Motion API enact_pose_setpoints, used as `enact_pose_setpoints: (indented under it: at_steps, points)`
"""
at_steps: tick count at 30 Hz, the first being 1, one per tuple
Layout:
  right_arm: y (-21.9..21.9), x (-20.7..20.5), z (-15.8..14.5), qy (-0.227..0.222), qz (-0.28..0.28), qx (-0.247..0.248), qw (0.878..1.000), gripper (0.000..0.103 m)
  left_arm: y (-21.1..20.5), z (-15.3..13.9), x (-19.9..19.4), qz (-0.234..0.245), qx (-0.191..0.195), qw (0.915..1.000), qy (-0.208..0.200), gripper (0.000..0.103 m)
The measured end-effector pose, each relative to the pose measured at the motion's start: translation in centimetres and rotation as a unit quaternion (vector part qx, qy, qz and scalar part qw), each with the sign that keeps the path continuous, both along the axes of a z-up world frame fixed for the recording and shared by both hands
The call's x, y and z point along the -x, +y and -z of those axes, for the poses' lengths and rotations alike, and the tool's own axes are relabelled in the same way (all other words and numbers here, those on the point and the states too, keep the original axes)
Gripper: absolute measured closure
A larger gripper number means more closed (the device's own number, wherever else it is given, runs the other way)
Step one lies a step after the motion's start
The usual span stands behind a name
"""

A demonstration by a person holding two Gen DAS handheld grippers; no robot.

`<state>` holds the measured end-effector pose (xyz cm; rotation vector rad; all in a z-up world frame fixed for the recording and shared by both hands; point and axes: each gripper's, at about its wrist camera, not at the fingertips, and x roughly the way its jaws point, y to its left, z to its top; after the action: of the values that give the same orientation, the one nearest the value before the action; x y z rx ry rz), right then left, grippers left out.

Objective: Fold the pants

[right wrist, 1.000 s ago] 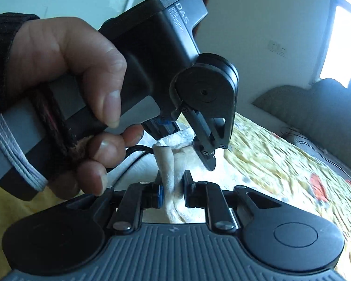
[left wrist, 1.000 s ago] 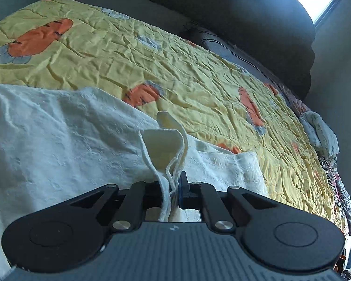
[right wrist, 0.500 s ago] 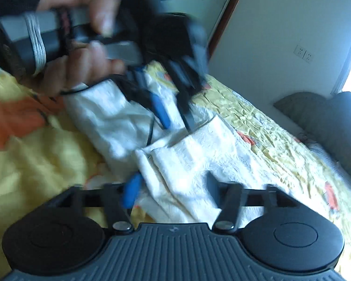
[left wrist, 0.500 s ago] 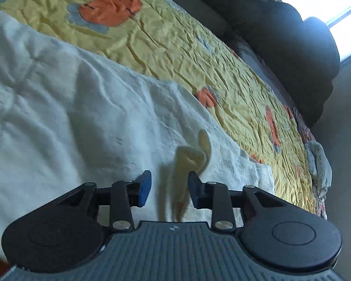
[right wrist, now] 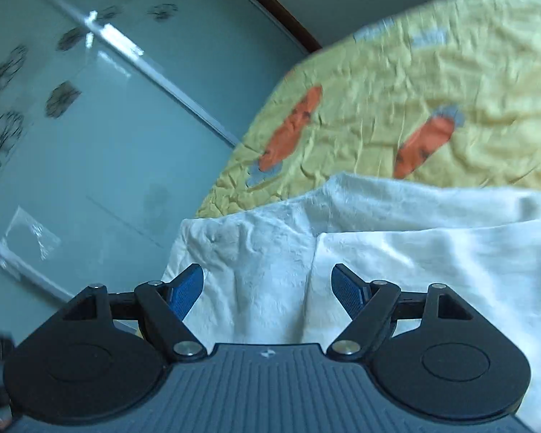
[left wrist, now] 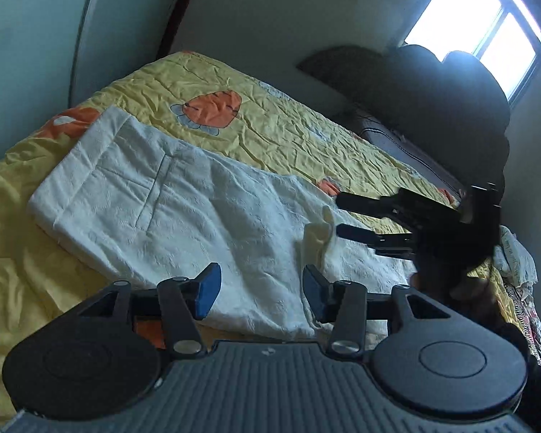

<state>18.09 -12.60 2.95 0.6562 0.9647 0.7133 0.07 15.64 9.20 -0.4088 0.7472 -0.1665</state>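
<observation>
Bed, covered by a creased yellow quilt (left wrist: 299, 133) printed with orange carrot shapes. Dark scalloped headboard (left wrist: 432, 83) at the far end, below a bright window (left wrist: 487, 25) that supplies daylight. Pale wall (left wrist: 270, 7) with a socket plate. Frosted glass panel (right wrist: 90, 126) with dark floral decals, beside a brown door frame (right wrist: 270, 3).

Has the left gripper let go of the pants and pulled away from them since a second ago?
Yes. The left gripper is open and drawn back from the white pants, whose cloth tab stands free on the yellow quilt.
</observation>
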Motion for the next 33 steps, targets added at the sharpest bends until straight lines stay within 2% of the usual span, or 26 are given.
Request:
enact_pose_setpoints:
  at_steps: [1,2,4,6,8,11,13,14,17,19,22,25,27,31,33]
  points:
    - [0.6,-0.8,1.5,0.031,0.001,-0.002,1.0,0.023,0.3,0.1,0.3,-0.004,0.004,1.0,0.0,0.048]
    - [0.6,-0.2,2.0,0.023,0.005,-0.028,0.999,0.021,0.8,-0.1,0.5,-0.007,0.009,0.9999,-0.002,0.047]
    - [0.1,0.4,1.8,0.027,0.01,-0.03,0.999,0.021,2.4,-0.9,1.3,-0.025,0.017,0.9994,-0.016,0.043]
    - [-0.4,0.7,1.1,0.029,0.009,-0.033,0.999,0.02,4.7,-2.2,2.4,-0.056,0.032,0.9971,-0.039,0.029]
    - [-0.7,1.3,0.2,0.01,0.002,-0.037,0.999,0.02,6.9,-3.3,3.2,-0.085,0.048,0.9936,-0.056,0.022]
    - [-0.2,2.1,0.3,0.007,-0.012,-0.048,0.999,0.019,9.6,-4.7,4.1,-0.118,0.062,0.9889,-0.067,0.021]
    - [0.8,1.7,1.8,0.031,-0.01,-0.022,0.999,0.017,10.6,-5.5,4.6,-0.13,0.07,0.9862,-0.074,0.021]
    - [0.8,1.8,2.1,0.011,-0.004,-0.036,0.999,0.016,11.0,-5.8,5.0,-0.134,0.075,0.9851,-0.079,0.02]
    - [1.3,2.0,0.9,0.021,-0.001,0.0,1.0,0.016,11.2,-5.7,5.2,-0.14,0.094,0.9816,-0.09,0.017]
    - [1.6,3.4,-1.1,-0.029,-0.006,0.05,0.998,0.016,10.7,-5.0,4.9,-0.139,0.103,0.9808,-0.09,0.016]
    - [1.3,7.4,-3.8,-0.124,-0.021,0.142,0.982,0.016,9.8,-3.0,3.8,-0.138,0.132,0.9784,-0.079,0.015]
    - [0.2,11.0,-4.1,-0.18,-0.02,0.226,0.957,0.016,8.9,-0.3,2.2,-0.153,0.148,0.9761,-0.043,0.015]
    - [-0.9,13.0,-3.4,-0.194,-0.016,0.275,0.942,0.016,8.7,1.6,1.4,-0.168,0.153,0.9737,-0.021,0.015]
    - [-3.0,15.9,-2.0,-0.221,0.005,0.337,0.915,0.016,8.8,4.0,0.0,-0.209,0.119,0.9704,0.022,0.016]
    - [-3.8,16.1,-1.1,-0.216,0.011,0.364,0.906,0.016,9.1,4.9,-0.9,-0.226,0.102,0.9677,0.045,0.019]
